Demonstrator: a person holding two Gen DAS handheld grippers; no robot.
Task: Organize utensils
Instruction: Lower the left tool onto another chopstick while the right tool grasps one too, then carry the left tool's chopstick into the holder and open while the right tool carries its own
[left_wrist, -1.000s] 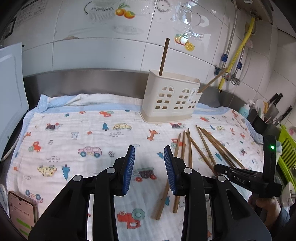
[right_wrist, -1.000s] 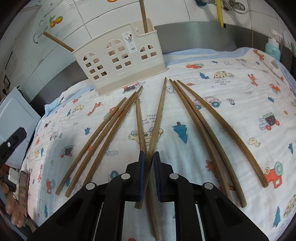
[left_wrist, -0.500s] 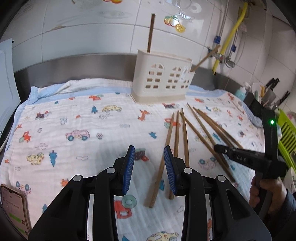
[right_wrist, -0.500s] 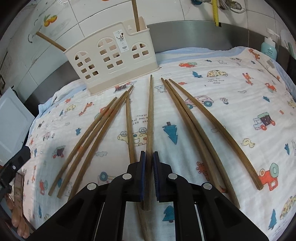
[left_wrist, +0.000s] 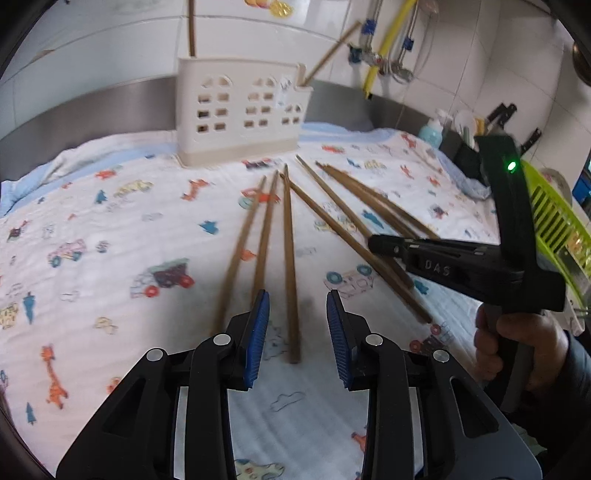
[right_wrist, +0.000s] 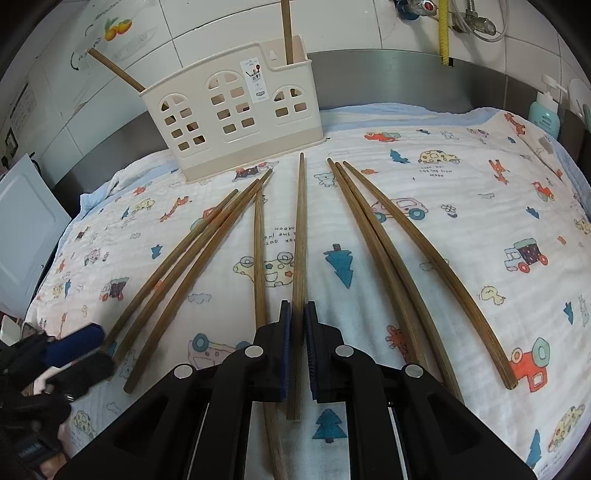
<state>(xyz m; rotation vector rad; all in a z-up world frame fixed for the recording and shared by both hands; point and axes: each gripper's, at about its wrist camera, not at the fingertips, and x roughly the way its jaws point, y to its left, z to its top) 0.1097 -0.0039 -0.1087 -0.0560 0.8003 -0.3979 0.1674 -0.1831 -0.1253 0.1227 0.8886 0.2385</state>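
Observation:
Several brown wooden chopsticks lie on a printed cloth (right_wrist: 461, 206) in front of a cream utensil holder (right_wrist: 229, 114), which has two chopsticks standing in it. My right gripper (right_wrist: 296, 314) is shut on one chopstick (right_wrist: 300, 236) that points at the holder; it also shows in the left wrist view (left_wrist: 373, 244). My left gripper (left_wrist: 297, 306) is open, low over the cloth, its jaws on either side of the near end of one lying chopstick (left_wrist: 290, 266). The holder shows in the left wrist view (left_wrist: 240, 110) too.
A steel backsplash and tiled wall stand behind the holder. A green rack (left_wrist: 554, 221) and a dark knife block (left_wrist: 465, 147) are at the right. A blue bottle (right_wrist: 546, 117) stands at the far right. A white board (right_wrist: 26, 221) leans at the left.
My left gripper has moved right and forward, from the bare cloth to straddling a chopstick end. My right gripper has turned its held chopstick straighter toward the holder.

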